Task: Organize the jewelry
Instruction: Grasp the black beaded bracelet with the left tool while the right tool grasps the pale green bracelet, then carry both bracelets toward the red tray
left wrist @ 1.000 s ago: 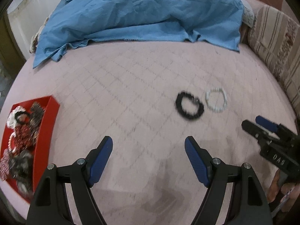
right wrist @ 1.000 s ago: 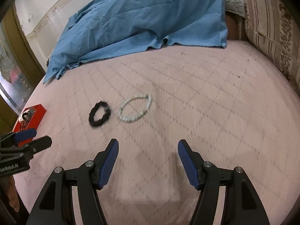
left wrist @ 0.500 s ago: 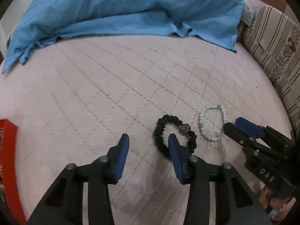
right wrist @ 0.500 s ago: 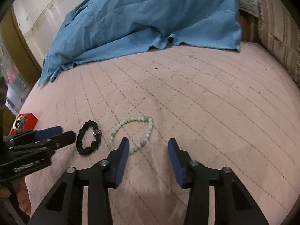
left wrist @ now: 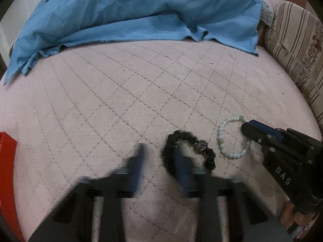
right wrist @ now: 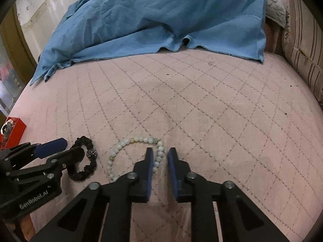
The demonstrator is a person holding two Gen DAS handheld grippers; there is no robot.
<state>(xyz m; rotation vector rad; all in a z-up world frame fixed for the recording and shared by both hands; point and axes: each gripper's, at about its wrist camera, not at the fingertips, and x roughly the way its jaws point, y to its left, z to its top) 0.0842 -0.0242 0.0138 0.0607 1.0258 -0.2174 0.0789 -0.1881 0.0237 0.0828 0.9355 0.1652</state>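
Note:
A black bead bracelet (left wrist: pixel 210 158) and a pale green-white bead bracelet (left wrist: pixel 222 141) lie side by side on the pink quilted bed (left wrist: pixel 141 100). My left gripper (left wrist: pixel 159 157) is blurred and its jaws are closing. The black bracelet's left strand lies between them, and a gap still shows. In the right wrist view my right gripper (right wrist: pixel 160 157) straddles the right strand of the pale bracelet (right wrist: pixel 121 145). Its jaws are closing too, and the pads stand just clear of the beads. The left gripper (right wrist: pixel 73 146) shows there over the black bracelet (right wrist: pixel 88 169).
A red box (right wrist: pixel 16 127) holding several pieces of jewelry sits at the bed's left edge; only its corner (left wrist: pixel 8 145) shows in the left wrist view. A blue cloth (left wrist: pixel 141 10) covers the far side. A striped cushion (left wrist: pixel 298 50) borders the right.
Both grippers moved forward and down onto the bracelets, one each. Both pairs of jaws narrowed from wide apart to a small gap. The red box slid almost out of the left wrist view.

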